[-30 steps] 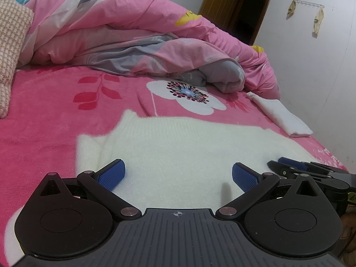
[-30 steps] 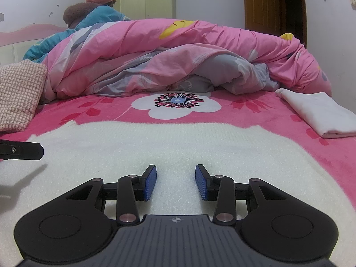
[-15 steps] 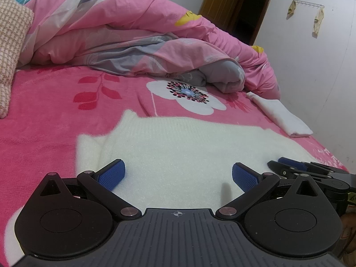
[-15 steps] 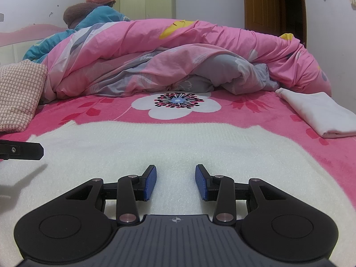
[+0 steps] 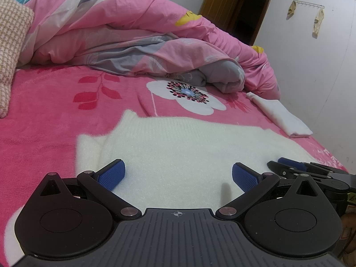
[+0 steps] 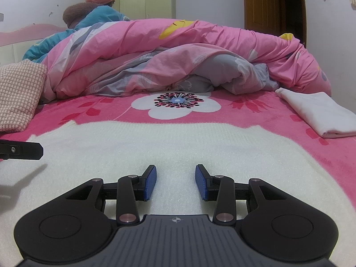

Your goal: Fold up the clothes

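A white knitted sweater lies spread flat across the near part of the pink flowered bed cover. My left gripper hovers over the sweater's left half, its blue pads wide apart with only fabric below them. My right gripper is over the sweater's middle, its pads a narrower gap apart, with nothing between them. The right gripper's fingers show at the left view's right edge; one finger of the left gripper shows at the right view's left edge.
A bunched pink and grey quilt fills the far side of the bed. A folded white cloth lies at the right edge near the wall. A checked pillow sits at the left. A brown door stands behind.
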A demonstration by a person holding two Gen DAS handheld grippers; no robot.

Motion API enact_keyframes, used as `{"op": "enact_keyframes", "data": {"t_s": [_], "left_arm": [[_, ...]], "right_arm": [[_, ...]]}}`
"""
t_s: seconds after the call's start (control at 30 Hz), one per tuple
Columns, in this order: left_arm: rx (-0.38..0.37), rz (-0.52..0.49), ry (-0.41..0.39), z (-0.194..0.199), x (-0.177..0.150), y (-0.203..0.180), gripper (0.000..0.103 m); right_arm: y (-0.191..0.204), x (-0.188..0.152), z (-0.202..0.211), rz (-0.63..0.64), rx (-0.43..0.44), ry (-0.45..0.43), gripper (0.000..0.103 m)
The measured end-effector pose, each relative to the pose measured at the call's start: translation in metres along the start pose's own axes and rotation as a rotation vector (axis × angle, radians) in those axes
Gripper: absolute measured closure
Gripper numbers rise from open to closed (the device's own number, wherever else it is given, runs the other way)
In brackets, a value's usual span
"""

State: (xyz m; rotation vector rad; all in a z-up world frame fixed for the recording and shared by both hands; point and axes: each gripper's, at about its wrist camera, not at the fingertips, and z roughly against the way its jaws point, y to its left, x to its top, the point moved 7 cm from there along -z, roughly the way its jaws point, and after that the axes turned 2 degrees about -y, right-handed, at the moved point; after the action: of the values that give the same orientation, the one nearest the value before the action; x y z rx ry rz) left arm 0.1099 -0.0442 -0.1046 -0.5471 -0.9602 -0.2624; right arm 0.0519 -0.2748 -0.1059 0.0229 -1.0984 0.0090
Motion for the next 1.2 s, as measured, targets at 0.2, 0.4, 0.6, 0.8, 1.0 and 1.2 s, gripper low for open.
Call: {"op": "enact_keyframes", "data": {"t_s": [0.2, 0.4, 0.6, 0.8, 1.0, 1.2], "left_arm": [[-0.002, 0.002, 0.000, 0.0001, -0.0003, 0.0004, 0.000], [-0.002, 0.003, 0.000, -0.0001, -0.0002, 0.0004, 0.000], [-0.002, 0.003, 0.000, 0.0000, -0.0004, 0.0007, 0.000], [-0.005, 0.006, -0.001, 0.0002, -0.0006, 0.0012, 0.000], [-0.005, 0.005, -0.002, -0.0001, -0.0006, 0.0013, 0.000], [0.005, -0.007, -0.003, -0.0008, -0.0012, -0.0002, 0.000]], "right_arm": [[0.0001, 0.0001, 0.0000, 0.000, 0.000, 0.000, 0.062], [0.0000, 0.0001, 0.0002, 0.001, 0.000, 0.000, 0.062], [0.0001, 0.0002, 0.0001, 0.001, 0.000, 0.000, 0.062], [-0.0001, -0.0004, 0.0008, -0.001, 0.001, -0.004, 0.062], [-0.0010, -0.0008, 0.0006, -0.006, 0.005, -0.010, 0.062], [-0.0018, -0.0013, 0.0011, -0.016, 0.014, -0.018, 0.062]]}}
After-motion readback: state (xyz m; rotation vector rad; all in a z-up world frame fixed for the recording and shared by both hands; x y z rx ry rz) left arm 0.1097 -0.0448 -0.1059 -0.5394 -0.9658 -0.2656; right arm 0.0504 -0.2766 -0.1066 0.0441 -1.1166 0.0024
